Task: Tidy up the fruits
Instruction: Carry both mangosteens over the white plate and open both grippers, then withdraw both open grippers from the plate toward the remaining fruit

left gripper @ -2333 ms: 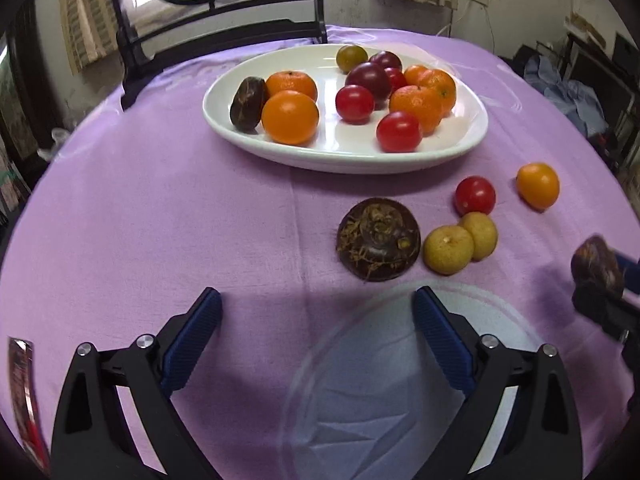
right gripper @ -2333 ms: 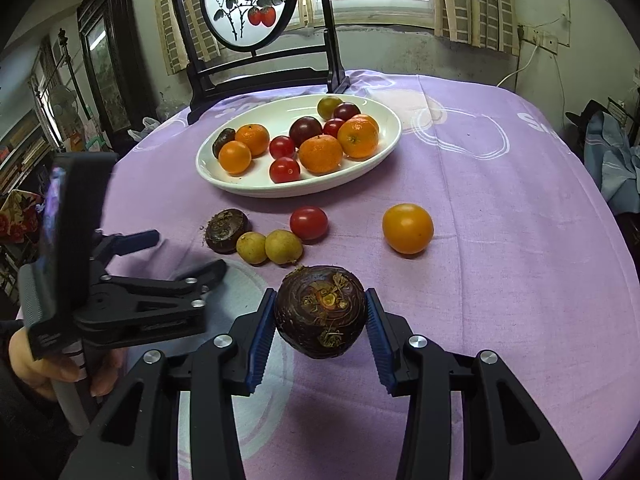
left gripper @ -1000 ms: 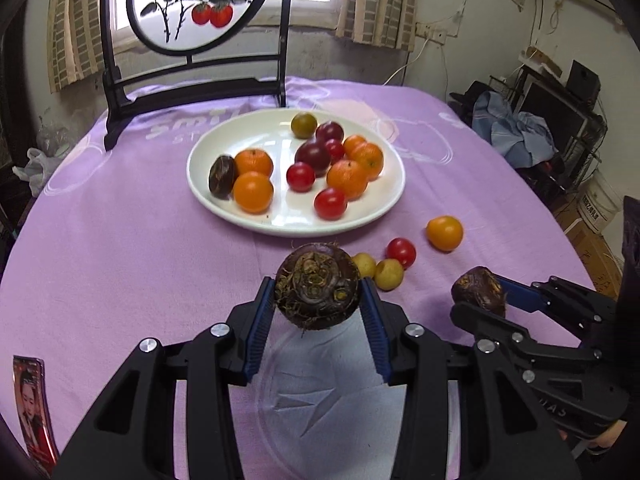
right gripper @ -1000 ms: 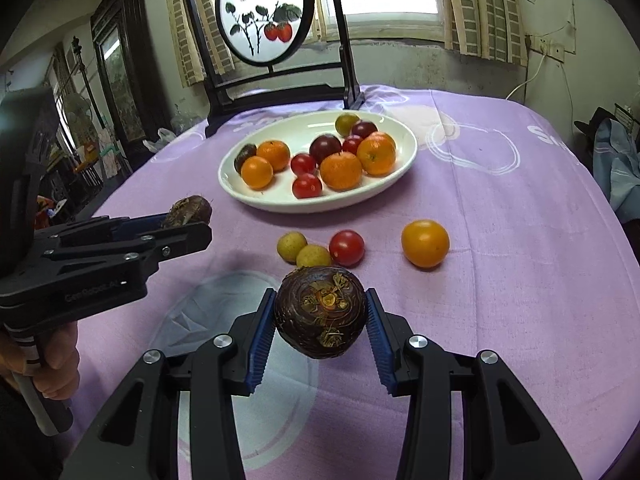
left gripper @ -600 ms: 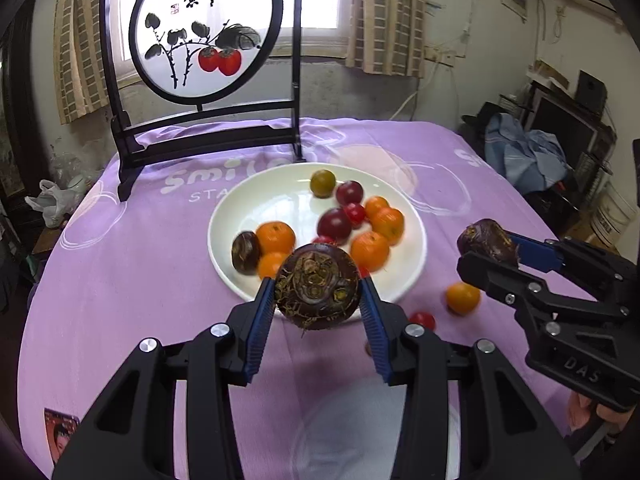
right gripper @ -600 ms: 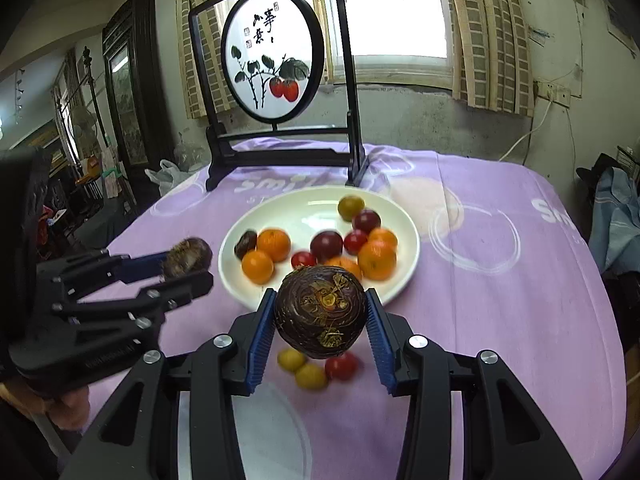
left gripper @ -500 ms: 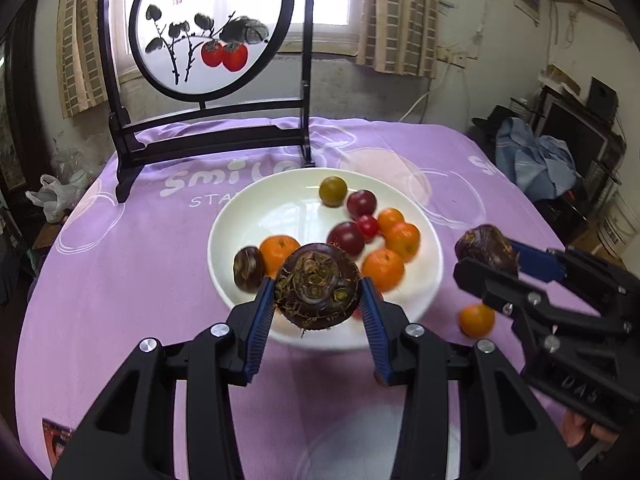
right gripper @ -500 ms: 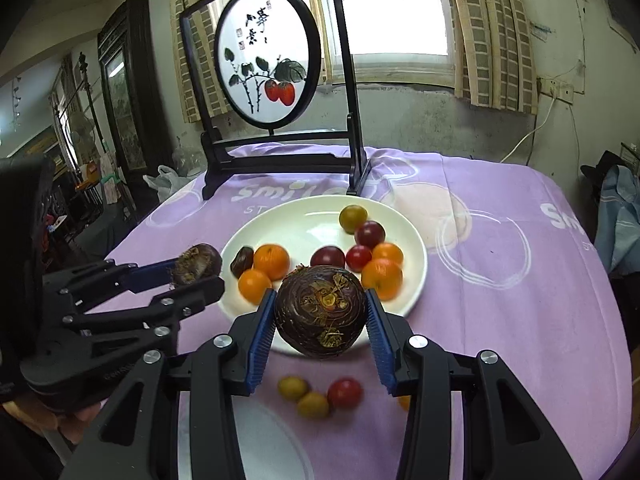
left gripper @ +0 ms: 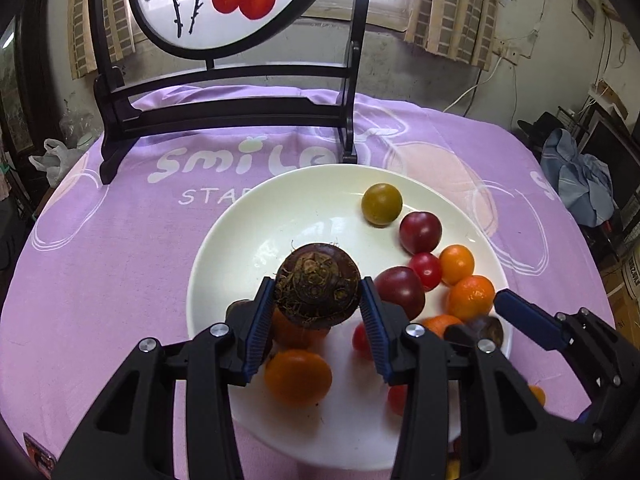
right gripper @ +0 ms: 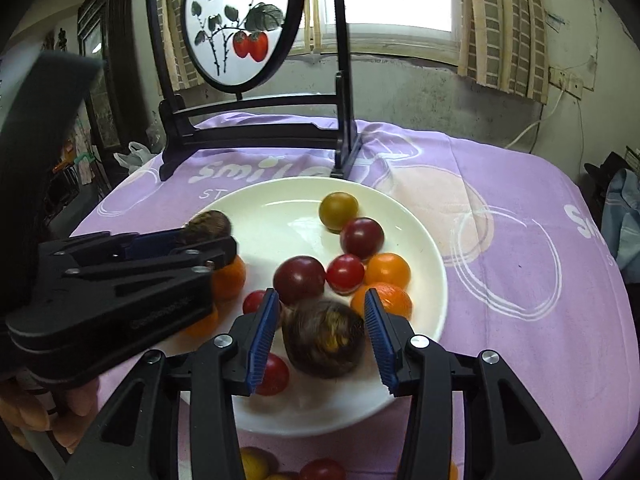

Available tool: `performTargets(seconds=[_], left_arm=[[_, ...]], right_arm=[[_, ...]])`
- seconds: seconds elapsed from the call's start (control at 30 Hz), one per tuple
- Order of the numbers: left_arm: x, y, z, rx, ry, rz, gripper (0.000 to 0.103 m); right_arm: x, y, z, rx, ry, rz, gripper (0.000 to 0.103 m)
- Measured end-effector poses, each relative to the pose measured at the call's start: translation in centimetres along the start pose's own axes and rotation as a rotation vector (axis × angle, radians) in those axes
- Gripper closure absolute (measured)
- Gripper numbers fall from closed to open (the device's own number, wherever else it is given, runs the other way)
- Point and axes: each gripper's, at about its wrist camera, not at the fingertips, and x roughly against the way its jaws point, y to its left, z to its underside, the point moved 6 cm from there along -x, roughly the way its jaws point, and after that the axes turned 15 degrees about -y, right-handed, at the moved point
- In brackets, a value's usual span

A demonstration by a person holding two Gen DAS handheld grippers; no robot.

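A white oval plate [left gripper: 256,236] [right gripper: 424,248] holds several oranges, red and dark tomatoes and a green one. My left gripper [left gripper: 318,320] is shut on a dark brown water chestnut [left gripper: 318,284], held above the plate's near left side. My right gripper [right gripper: 320,332] is open over the plate's near edge. A second dark water chestnut [right gripper: 324,338], blurred, sits loose between its jaws, touching neither pad. It also shows in the left wrist view [left gripper: 486,330] by the right gripper's blue pad.
A black wooden stand with a round persimmon painting [left gripper: 224,96] [right gripper: 256,128] stands behind the plate on the purple tablecloth [left gripper: 100,248]. Loose yellow and red fruits [right gripper: 320,470] lie on the cloth in front of the plate. Clothes and clutter sit beyond the table's right edge.
Both grippers moved forward and down over the plate. The right gripper opened and its water chestnut dropped free between the jaws. The left gripper still holds its chestnut.
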Motion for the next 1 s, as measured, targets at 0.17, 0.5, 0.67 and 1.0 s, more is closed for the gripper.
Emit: performTargets(seconds=[0.17, 0.5, 0.67, 1.0], left_arm=[[1.2, -0.4, -0.8, -0.032, -0.067, -0.014, 0.025], [5.2, 0.5, -0.6, 0.017, -0.089, -0.01, 0.011], [7.8, 0.2, 1.2, 0.026, -0.085, 0.005, 0.008], [13.6, -1.7, 7.3, -0.012, -0.074, 0.037, 0.005]], right_arm=[[0.3, 0.9, -0.1, 0.004, 0.0, -0.019, 0.046], [4.8, -0.6, 0.3, -0.048, -0.033, -0.02, 0.039], [7.5, -2.0, 1.8, -0.092, -0.024, -0.011, 0.032], [12.5, -2.5, 5.9, -0.083, 0.003, 0.007, 0.026]])
